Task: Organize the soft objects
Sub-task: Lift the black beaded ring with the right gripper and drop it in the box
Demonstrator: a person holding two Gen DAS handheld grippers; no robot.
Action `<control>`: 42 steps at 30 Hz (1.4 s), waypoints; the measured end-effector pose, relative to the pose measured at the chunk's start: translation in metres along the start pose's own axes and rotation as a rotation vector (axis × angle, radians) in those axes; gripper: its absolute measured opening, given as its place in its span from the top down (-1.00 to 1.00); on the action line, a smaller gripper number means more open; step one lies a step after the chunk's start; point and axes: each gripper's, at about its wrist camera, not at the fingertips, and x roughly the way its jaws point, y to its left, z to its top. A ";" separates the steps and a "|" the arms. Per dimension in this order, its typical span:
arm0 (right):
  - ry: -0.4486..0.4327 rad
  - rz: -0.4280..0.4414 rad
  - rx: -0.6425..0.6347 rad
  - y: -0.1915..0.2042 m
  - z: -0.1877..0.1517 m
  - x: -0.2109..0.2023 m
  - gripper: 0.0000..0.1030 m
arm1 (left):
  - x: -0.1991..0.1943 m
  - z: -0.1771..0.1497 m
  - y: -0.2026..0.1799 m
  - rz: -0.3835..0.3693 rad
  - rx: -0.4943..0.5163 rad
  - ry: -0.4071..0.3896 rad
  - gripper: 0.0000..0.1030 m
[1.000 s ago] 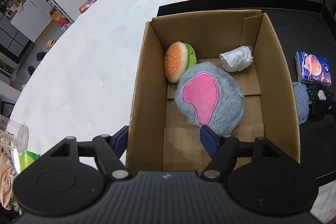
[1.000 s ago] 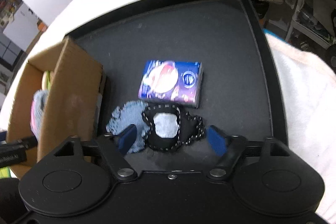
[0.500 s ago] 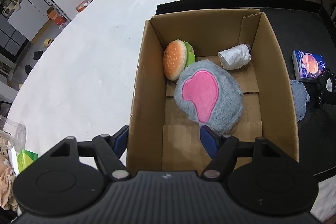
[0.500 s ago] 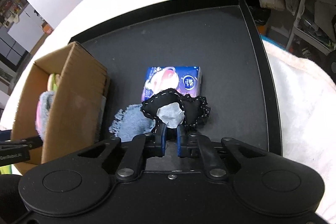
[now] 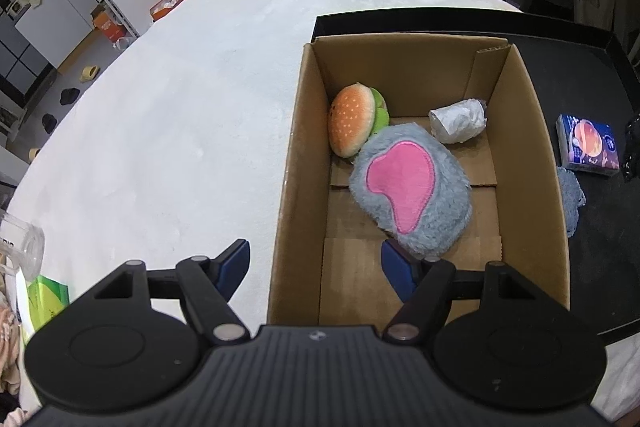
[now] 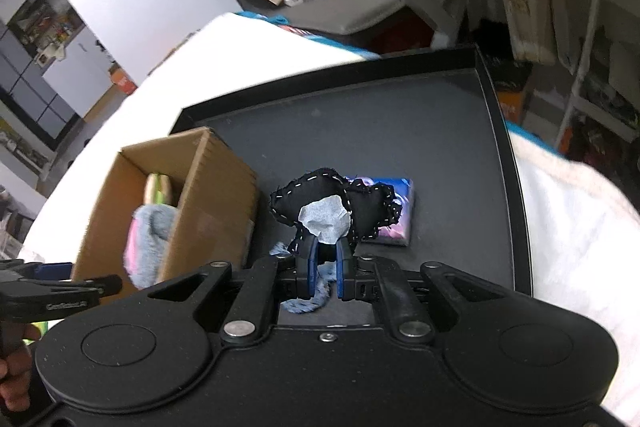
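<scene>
A cardboard box [image 5: 298, 155] stands on a black tray [image 6: 400, 131] and holds a plush burger [image 5: 352, 125], a grey and pink plush [image 5: 408, 191] and a white crumpled wad [image 5: 458, 121]. My left gripper [image 5: 314, 265] is open, straddling the box's near left wall. My right gripper [image 6: 325, 259] is shut on a black stitched plush [image 6: 332, 203] and holds it above the tray, right of the box [image 6: 208, 203]. A blue cloth [image 6: 304, 301] lies under it. A tissue pack [image 5: 590, 145] lies on the tray.
The tray sits on a white padded table [image 5: 160, 115]. A green packet [image 5: 46, 301] and a clear jar [image 5: 20, 247] are at the table's near left edge. Shelves and clutter stand beyond the table.
My right gripper closed on the black stitched plush and lifted it off the tray, leaving the blue cloth below. The left gripper barely moved.
</scene>
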 end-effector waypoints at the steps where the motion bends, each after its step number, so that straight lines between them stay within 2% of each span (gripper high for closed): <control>1: -0.006 0.003 -0.011 0.003 0.000 -0.003 0.82 | 0.000 -0.001 0.001 -0.004 -0.003 -0.001 -0.38; 14: -0.031 0.026 -0.105 0.043 0.003 -0.015 0.82 | 0.003 -0.014 0.017 -0.067 -0.027 -0.009 -0.38; 24: -0.059 0.100 -0.171 0.077 0.004 -0.023 0.82 | 0.002 -0.021 0.029 -0.127 -0.059 -0.047 -0.37; 33: -0.047 0.094 -0.252 0.105 0.013 -0.019 0.82 | 0.006 -0.025 0.036 -0.162 -0.103 -0.068 -0.24; 36: -0.038 0.087 -0.274 0.110 0.014 -0.017 0.82 | 0.007 -0.027 0.038 -0.169 -0.105 -0.070 -0.10; 39: -0.028 0.089 -0.282 0.115 0.014 -0.014 0.82 | 0.011 -0.027 0.040 -0.184 -0.117 -0.062 0.17; 41: -0.026 0.093 -0.291 0.120 0.014 -0.012 0.82 | 0.014 -0.028 0.042 -0.198 -0.128 -0.056 0.42; 42: -0.024 0.094 -0.296 0.122 0.015 -0.011 0.82 | 0.015 -0.029 0.043 -0.200 -0.132 -0.053 0.46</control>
